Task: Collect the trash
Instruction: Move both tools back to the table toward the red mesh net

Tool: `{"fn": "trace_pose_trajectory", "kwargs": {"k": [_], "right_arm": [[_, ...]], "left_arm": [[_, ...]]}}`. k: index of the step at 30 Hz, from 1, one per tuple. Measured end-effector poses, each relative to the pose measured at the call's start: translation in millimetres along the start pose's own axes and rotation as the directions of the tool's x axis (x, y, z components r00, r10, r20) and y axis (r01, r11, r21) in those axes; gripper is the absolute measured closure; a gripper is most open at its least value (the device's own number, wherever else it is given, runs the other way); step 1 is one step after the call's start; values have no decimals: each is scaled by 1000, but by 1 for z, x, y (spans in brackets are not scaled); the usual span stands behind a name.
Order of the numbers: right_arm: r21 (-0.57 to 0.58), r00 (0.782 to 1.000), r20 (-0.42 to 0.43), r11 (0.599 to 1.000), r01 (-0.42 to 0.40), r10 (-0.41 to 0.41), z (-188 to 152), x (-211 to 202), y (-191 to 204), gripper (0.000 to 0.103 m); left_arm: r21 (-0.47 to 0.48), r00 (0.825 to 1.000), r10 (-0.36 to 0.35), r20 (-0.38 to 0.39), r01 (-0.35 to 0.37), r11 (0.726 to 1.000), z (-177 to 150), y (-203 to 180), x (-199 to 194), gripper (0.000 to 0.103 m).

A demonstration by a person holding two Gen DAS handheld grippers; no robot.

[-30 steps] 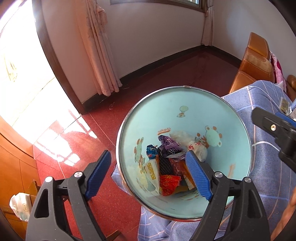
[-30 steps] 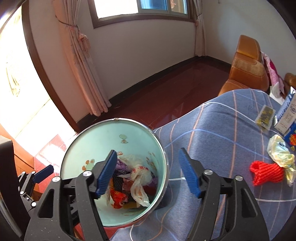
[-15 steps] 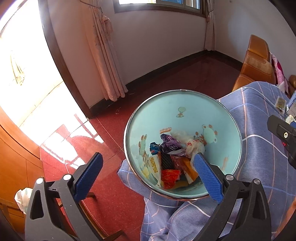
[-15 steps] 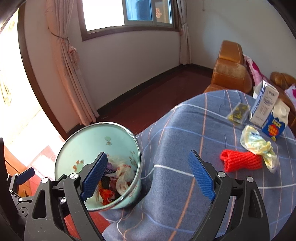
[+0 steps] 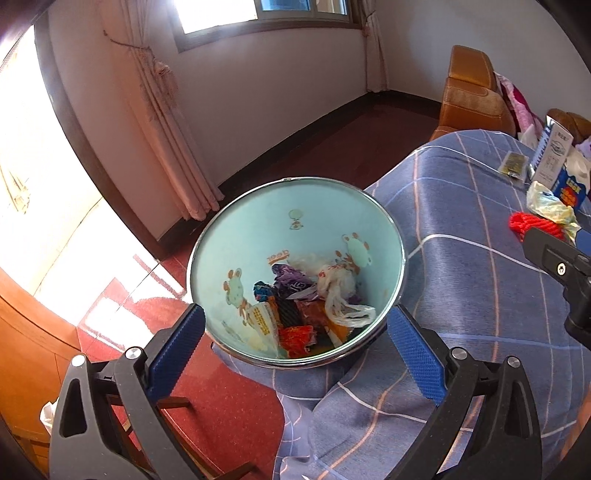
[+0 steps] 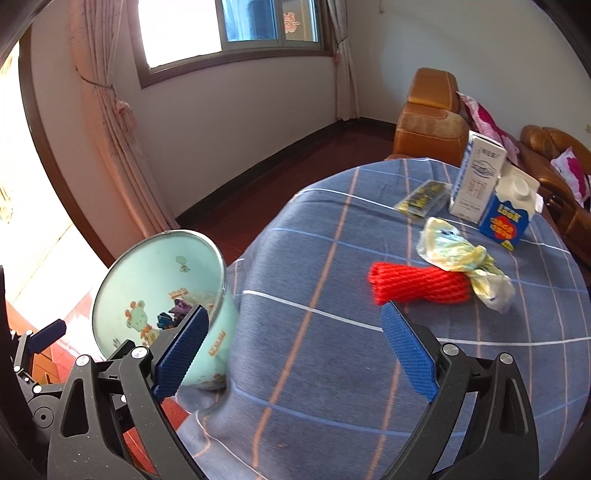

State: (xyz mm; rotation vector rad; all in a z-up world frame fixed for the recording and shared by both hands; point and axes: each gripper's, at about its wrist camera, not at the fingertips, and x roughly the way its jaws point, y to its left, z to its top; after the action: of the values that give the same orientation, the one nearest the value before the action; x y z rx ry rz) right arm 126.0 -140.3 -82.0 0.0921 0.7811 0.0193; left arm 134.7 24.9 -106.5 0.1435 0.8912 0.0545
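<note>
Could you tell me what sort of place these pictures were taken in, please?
Most likely a living room in a home: brown leather armchairs stand by the wall, pink tied-back curtains hang beside a window, and a round table under a blue checked cloth holds household litter.

Daylight is streaming through a window (image 6: 229,33) onto white walls (image 6: 236,122), pink curtains (image 6: 110,122) hanging beside. A dark red floor (image 5: 229,413) is gleaming; tan armchairs (image 6: 430,122) are standing by the far wall.
</note>
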Motion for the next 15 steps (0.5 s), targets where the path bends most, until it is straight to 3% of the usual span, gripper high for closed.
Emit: {"fn": "trace_pose_trajectory", "kwargs": {"k": [6,15], "right_arm": [[27,999,-4,999,42,-42,-16,-10,-40,10],[113,989,-36,982,148,-145,-44,-20,-119,12]], "left_arm": [[76,996,-91,-5,91,993,-5,-39,-5,6],[219,982,-191,-12,189,957,-5,-96,-6,7]]}}
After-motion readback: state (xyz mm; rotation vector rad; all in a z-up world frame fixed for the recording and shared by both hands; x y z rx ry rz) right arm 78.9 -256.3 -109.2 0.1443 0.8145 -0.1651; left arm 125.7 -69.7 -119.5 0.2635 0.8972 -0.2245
